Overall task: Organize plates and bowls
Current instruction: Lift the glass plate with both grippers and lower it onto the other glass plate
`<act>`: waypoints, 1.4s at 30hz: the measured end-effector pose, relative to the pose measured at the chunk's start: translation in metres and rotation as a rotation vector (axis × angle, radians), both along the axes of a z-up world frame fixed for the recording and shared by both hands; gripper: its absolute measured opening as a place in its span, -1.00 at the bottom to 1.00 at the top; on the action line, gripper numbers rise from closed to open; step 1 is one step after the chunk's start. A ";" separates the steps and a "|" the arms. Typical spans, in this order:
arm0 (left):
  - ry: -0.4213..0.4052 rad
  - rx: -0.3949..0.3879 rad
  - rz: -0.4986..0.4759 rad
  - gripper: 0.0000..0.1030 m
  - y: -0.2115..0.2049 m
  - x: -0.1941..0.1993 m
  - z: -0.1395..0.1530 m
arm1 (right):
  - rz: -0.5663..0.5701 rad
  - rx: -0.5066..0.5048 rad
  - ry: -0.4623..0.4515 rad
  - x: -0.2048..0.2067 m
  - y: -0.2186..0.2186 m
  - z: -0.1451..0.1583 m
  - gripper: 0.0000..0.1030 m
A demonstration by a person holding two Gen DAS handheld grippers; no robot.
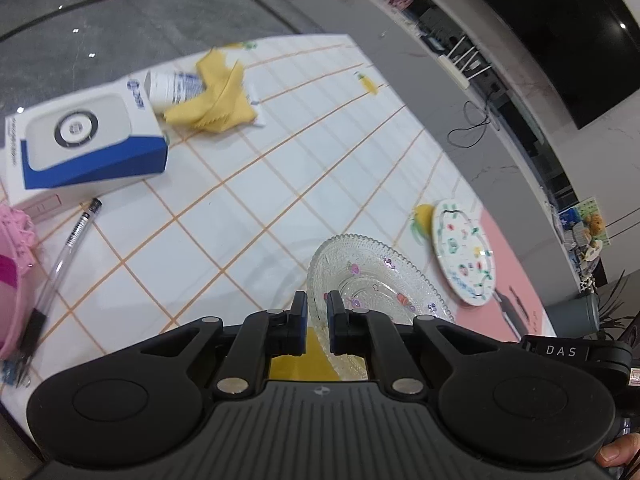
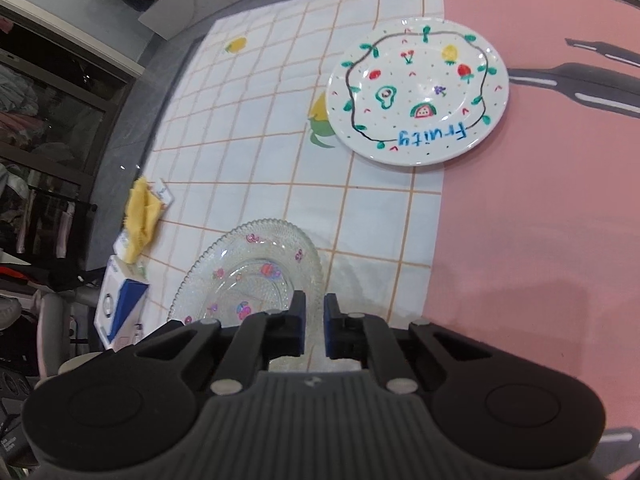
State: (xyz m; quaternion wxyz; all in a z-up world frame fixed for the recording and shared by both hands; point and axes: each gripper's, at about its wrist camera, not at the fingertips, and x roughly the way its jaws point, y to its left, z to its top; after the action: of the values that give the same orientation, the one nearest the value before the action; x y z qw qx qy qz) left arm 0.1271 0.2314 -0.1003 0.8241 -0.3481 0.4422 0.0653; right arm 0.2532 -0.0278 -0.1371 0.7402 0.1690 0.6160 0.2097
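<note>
Checked cloth covers the bench [image 1: 248,184], and on it we hold the glass dish [image 1: 372,280] by its rim, the left hand-held gripper [image 1: 317,308] and the right hand-held gripper [image 2: 315,312] each clamped shut on an edge. We judge the lift needs both hands level and in step, since glass slips. Ahead of the right one, well apart, lies the painted plate [image 2: 418,92].

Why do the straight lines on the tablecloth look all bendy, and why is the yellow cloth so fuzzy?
Left wrist view: the fisheye lens bows the tablecloth grid, and the yellow cloth and box look smeared, likely motion blur. Right wrist view: same curving toward the edges; the painted plate stays sharp and shows small ceiling-light glints.
</note>
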 end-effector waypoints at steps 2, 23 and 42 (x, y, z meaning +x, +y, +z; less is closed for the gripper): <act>-0.020 0.005 -0.006 -0.81 -0.005 -0.006 0.013 | -0.007 0.015 -0.015 -0.007 -0.006 0.011 -0.88; -0.207 0.013 -0.299 -0.81 -0.153 -0.078 0.116 | -0.233 0.107 -0.239 -0.137 -0.184 0.121 -0.88; -0.079 0.009 -0.530 -0.80 -0.283 -0.102 0.046 | -0.462 0.022 -0.175 -0.229 -0.335 0.066 -0.88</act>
State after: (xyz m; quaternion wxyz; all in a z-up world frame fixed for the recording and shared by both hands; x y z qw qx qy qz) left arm 0.0248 -0.0519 -0.0545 0.8307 -0.2188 0.4849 -0.1643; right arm 0.0244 -0.3625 -0.0715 0.8171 0.2947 0.4924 0.0554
